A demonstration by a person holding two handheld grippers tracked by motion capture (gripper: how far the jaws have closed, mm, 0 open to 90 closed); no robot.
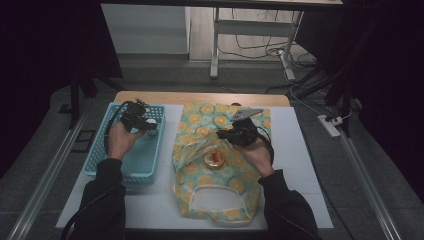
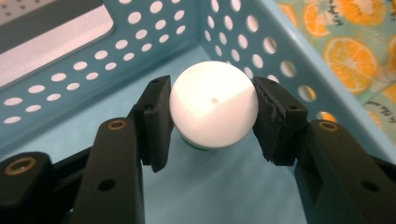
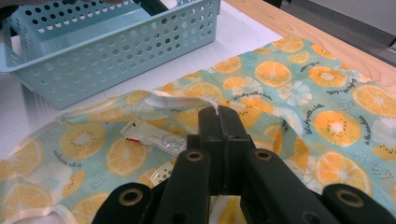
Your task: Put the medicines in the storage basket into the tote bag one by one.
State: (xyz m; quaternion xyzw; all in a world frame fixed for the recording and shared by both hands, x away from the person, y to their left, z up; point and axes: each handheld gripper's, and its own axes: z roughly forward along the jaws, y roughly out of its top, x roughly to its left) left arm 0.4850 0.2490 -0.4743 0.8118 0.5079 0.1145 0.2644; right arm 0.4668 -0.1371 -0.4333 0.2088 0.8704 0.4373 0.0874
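A white round-topped object [image 2: 212,105] with a green rim below it is held just above the floor of the blue perforated basket [image 1: 100,160], near its far right corner. My left gripper [image 1: 149,125] is shut on it, one pad on each side. The citrus-print fabric bag [image 1: 220,185] lies flat to the right of the basket. At the bag's opening my right gripper [image 3: 218,112] is shut on the white-trimmed edge [image 3: 177,99] and lifts it slightly. A small red-and-white tube [image 3: 152,135] lies under the raised edge, and a small yellow and red item [image 1: 215,160] shows in the opening from above.
Basket and bag rest on a white mat [image 1: 300,150] over a wooden table [image 1: 200,97]. Beyond the table stand desk legs [image 1: 215,45] with loose cables. On the floor at the right lies a power strip [image 1: 330,126].
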